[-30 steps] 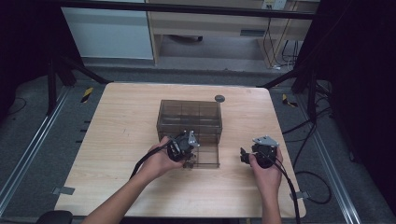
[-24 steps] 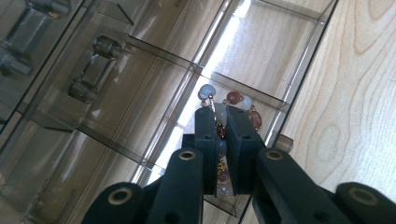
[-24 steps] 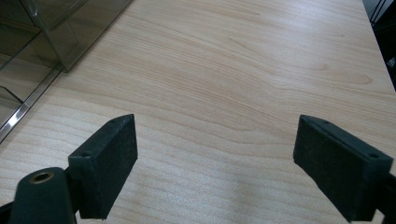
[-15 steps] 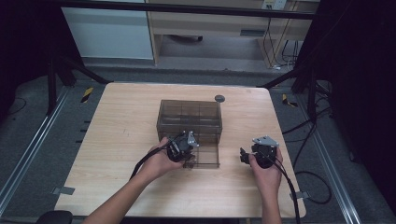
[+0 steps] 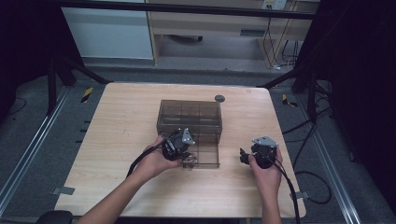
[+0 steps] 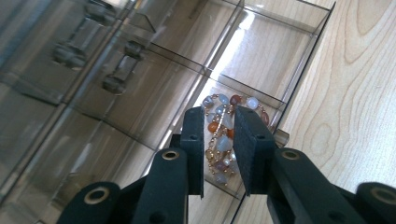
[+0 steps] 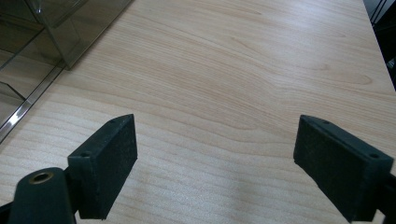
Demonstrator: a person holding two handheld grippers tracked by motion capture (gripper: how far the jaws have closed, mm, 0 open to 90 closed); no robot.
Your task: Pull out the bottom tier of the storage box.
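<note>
Now pinching a beaded bracelet [image 6: 223, 135] between the left gripper [image 6: 219, 154] jaws: orange, grey, white stones on gold links, drooping just beyond; right gripper [image 7: 215, 163] gaping wide.

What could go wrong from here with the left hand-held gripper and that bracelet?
1. The left hand-held gripper pinches just a few strands of the beaded orange, white and gold bracelet; it may slip free.
2. The bracelet sits in the corner compartment of the smoky transparent plastic organiser box; loose loops could snag a divider.
</note>
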